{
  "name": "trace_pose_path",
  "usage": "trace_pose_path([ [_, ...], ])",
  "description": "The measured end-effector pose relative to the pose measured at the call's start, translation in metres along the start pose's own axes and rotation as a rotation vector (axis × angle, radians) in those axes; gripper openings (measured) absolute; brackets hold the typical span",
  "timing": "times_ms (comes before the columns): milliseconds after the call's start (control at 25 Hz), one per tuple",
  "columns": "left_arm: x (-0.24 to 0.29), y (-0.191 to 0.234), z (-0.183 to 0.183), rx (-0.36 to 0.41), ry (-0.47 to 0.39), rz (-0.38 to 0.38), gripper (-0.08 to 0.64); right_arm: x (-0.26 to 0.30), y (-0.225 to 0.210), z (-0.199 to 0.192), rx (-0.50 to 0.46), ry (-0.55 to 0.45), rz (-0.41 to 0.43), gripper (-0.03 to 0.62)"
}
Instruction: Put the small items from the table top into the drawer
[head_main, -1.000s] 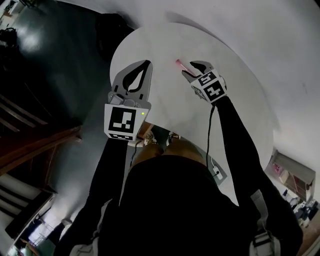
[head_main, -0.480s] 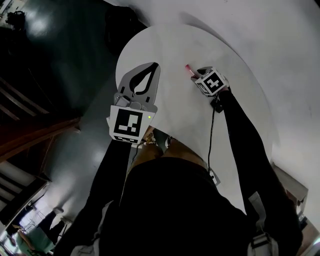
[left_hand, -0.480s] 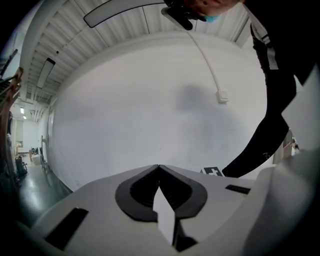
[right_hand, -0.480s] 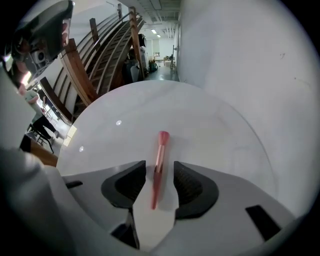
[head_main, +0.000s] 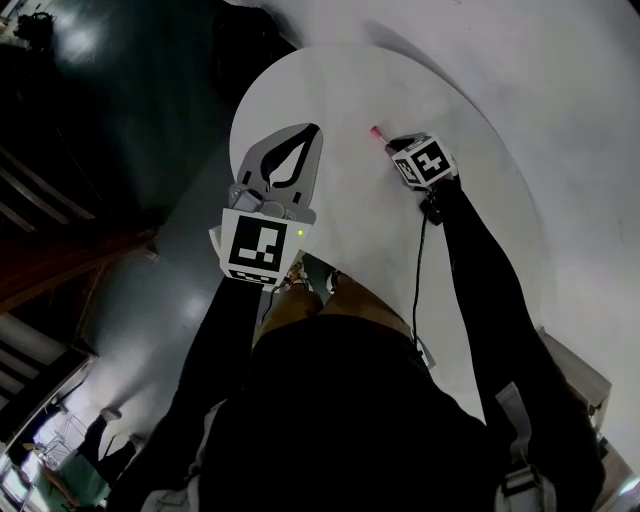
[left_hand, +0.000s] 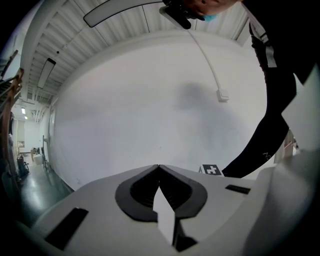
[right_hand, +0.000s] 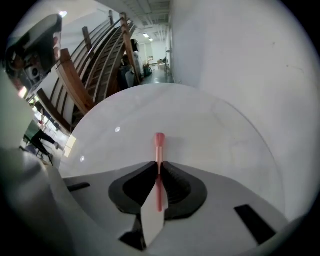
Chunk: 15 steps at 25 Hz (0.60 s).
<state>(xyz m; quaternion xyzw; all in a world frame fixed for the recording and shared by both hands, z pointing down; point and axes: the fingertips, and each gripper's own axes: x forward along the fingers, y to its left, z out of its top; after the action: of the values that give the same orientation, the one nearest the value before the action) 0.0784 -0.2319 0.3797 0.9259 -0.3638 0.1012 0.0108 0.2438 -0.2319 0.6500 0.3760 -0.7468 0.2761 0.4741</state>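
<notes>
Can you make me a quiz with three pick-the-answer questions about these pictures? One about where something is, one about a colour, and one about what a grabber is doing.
1. Where is the brush?
A. In a drawer
B. Between the jaws of the right gripper
C. On the floor

2. What colour is the brush?
A. Pink
B. Green
C. Blue

3. The left gripper has its jaws:
A. Wide open
B. Shut on a cup
C. Shut with nothing between them

Answers:
1 B: the right gripper's jaws have just been closing, and its own view shows them pinching the brush's thin handle.
2 A: handle and tip both show pink against the white table.
3 C: in the left gripper view the tips meet and nothing is between them.
</notes>
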Motion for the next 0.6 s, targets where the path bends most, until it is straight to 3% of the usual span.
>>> trace_pose_path([
  [120, -0.007, -0.001, -0.001, 0.002, 0.005, 0.01, 0.015, -0.002, 0.0, 0.0, 0.079, -0.058, -0.026, 0.063],
  [280, -0.016, 0.001, 0.005, 0.029, 0.021, 0.009, 0.015, -0.026, -0.004, 0.01, 0.199, -0.245, -0.067, 0.063],
  [600, -0.044, -0.005, 0.019, 0.071, -0.022, -0.008, 0.015, -0.129, 0.036, 0.048, 0.281, -0.621, -0.191, 0.063],
])
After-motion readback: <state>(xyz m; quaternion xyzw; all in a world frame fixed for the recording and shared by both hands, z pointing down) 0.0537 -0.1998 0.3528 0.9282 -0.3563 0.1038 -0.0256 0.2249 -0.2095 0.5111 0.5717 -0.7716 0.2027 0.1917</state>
